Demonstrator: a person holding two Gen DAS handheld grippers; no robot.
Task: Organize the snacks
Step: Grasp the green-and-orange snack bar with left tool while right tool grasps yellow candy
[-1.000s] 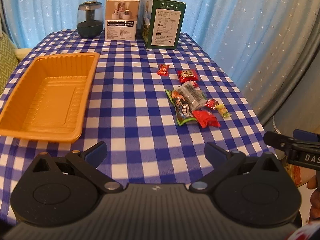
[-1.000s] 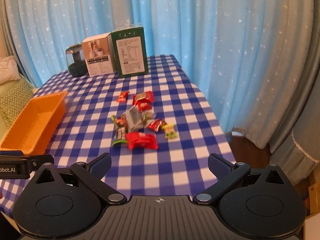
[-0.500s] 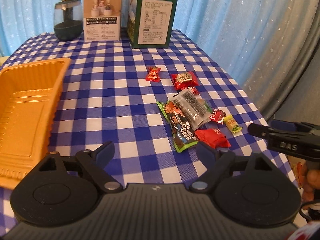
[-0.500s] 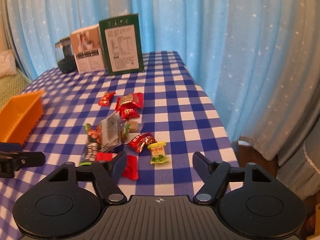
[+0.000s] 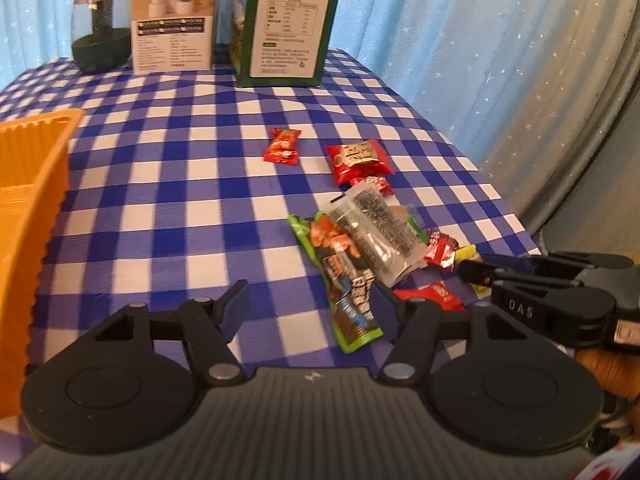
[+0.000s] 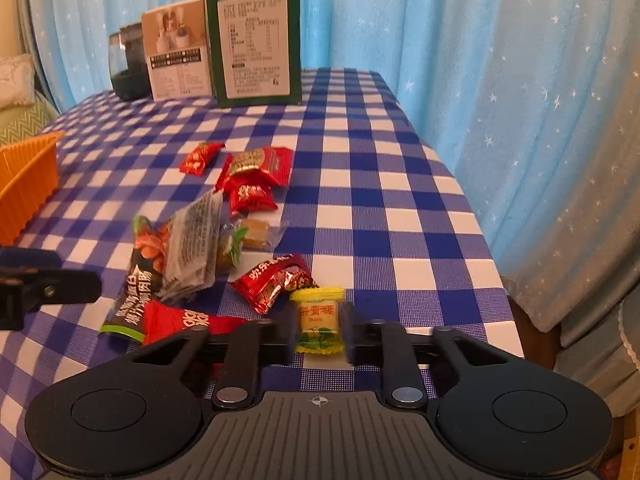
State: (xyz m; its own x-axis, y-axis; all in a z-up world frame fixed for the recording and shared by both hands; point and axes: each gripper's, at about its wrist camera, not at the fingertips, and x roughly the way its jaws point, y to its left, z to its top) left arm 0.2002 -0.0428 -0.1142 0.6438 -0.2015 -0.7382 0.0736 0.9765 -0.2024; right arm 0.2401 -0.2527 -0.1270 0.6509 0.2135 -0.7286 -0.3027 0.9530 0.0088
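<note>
A pile of wrapped snacks lies on the blue checked tablecloth [image 5: 168, 200]. In the right wrist view my right gripper [image 6: 318, 334] is shut on a yellow-green candy [image 6: 320, 316] at the pile's near edge. Beside it lie a dark red candy [image 6: 274, 284] and a red packet [image 6: 180, 318]. My left gripper [image 5: 310, 312] hovers low over the pile, its jaws closing. The lower end of a green packet [image 5: 340, 276] lies between them by the right finger, unpressed. A clear packet [image 5: 376, 232] rests on it. The orange tray [image 5: 32, 184] stands at the left.
A green box [image 5: 286, 24], a white box [image 5: 174, 28] and a dark jar [image 5: 100, 36] stand at the table's far end before a blue curtain. A small red candy [image 5: 282, 146] and a red packet [image 5: 358, 156] lie beyond the pile. The table's right edge [image 6: 472, 216] is near.
Both grippers came forward and down to the snack pile. The right jaws went from wide open to shut on the yellow-green candy. The left jaws narrowed.
</note>
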